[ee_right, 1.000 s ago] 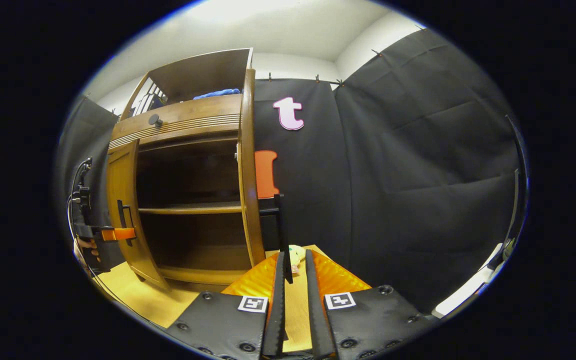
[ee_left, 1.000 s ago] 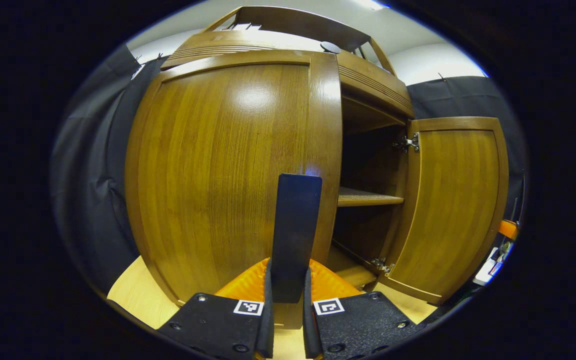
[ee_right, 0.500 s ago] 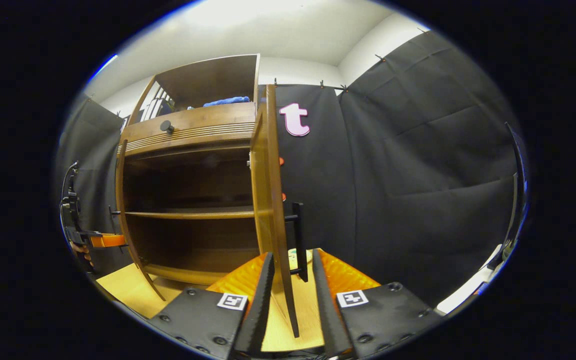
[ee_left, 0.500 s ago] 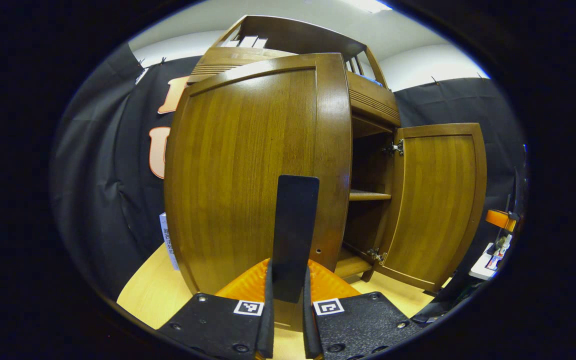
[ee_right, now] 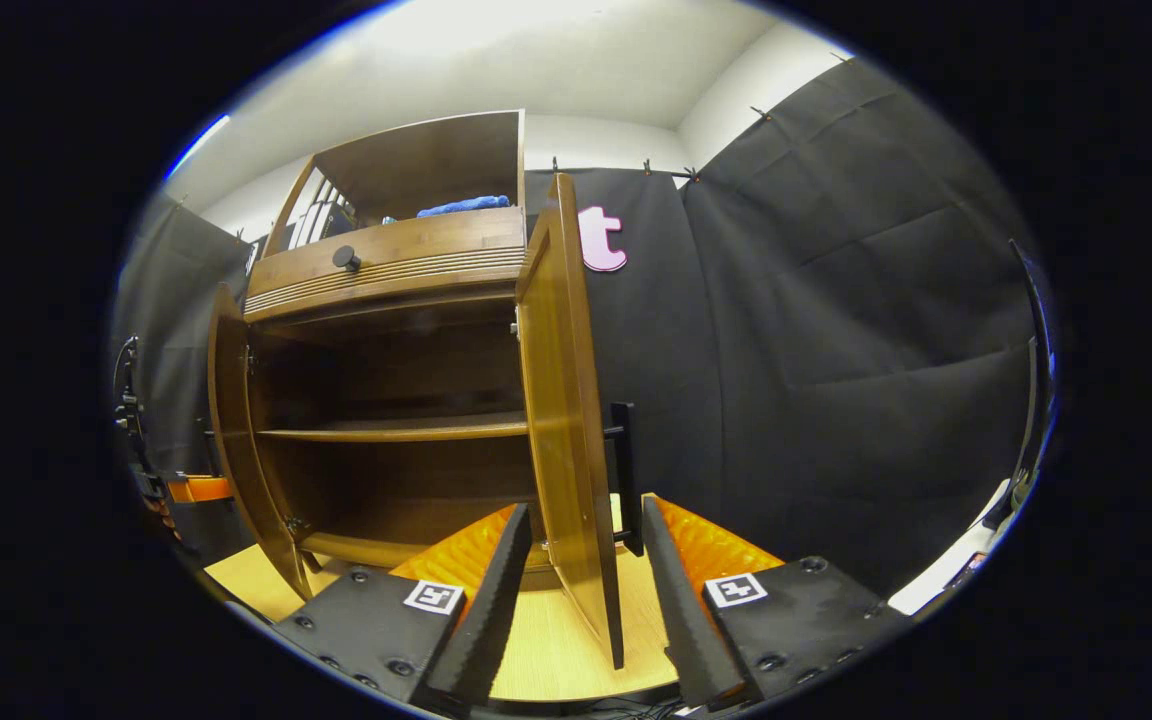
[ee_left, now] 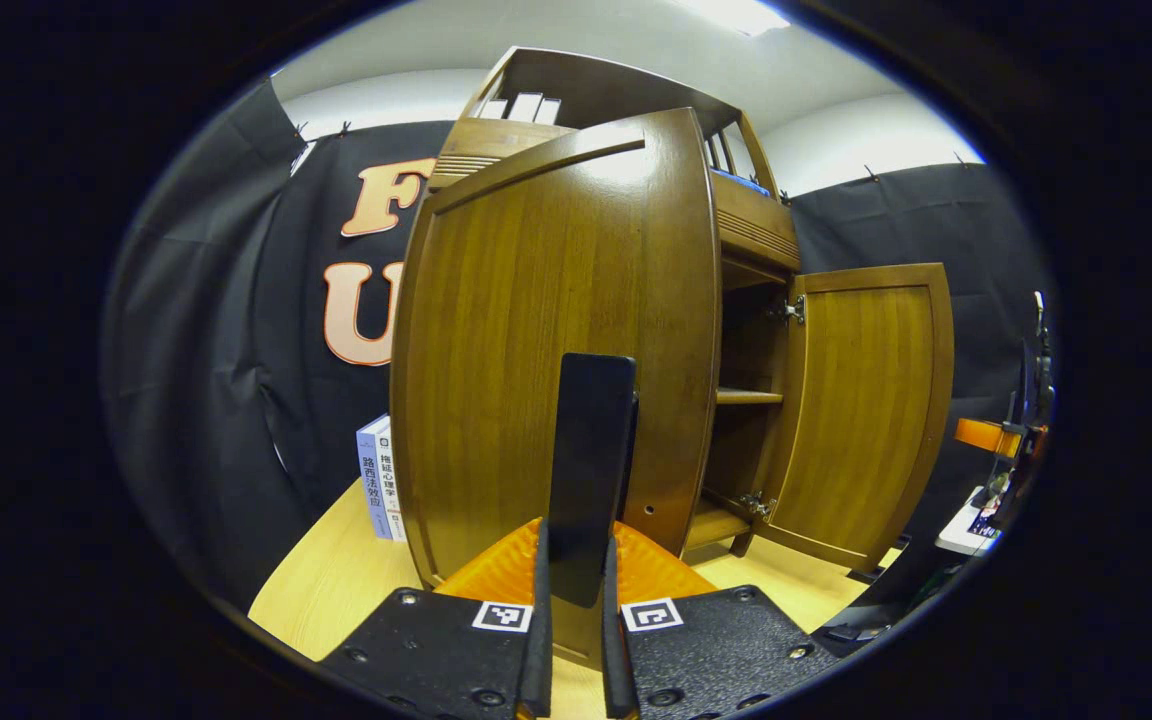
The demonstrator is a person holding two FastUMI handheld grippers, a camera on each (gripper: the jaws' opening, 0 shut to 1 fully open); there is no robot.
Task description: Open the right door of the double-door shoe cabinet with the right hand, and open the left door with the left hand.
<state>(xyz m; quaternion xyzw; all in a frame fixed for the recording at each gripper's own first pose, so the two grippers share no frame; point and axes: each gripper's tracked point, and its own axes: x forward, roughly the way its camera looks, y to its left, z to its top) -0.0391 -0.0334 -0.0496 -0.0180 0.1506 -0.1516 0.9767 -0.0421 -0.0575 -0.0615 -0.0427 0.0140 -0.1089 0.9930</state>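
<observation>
The cabinet (ee_right: pixel 386 260) stands on a pale wooden table (ee_left: pixel 316 590) against the black booth wall, and both of its doors are swung out. In the right gripper view its dark interior is exposed, with one shelf (ee_right: pixel 396 430) running across the middle and a round knob (ee_right: pixel 346 258) on the drawer front above. A blue cloth (ee_right: pixel 461 206) lies in the open top compartment.

In the left gripper view the left door (ee_left: pixel 546 330) is seen from its outer face, large and close, opened well away from the cabinet body. The right door (ee_left: pixel 866 410) is seen farther off, inner face shown, hanging on two metal hinges (ee_left: pixel 794 310). In the right gripper view the right door (ee_right: pixel 566 420) is seen almost edge-on, with its dark bar handle (ee_right: pixel 624 475) on the outer side.

The left door's handle (ee_left: pixel 591 460) is a dark upright bar, and the left gripper (ee_left: pixel 571 620) is clamped on it, both fingers pressed against its lower end. The right gripper (ee_right: pixel 576 590) is spread apart, its fingers set either side of the right door's lower edge and handle; neither finger is seen to press on them.

Two books (ee_left: pixel 379 480) stand upright on the table just beside the left door, toward the wall. The other gripper, held by a hand, is glimpsed at the far right edge of the left gripper view (ee_left: pixel 996 437) and at the far left edge of the right gripper view (ee_right: pixel 186 488).
</observation>
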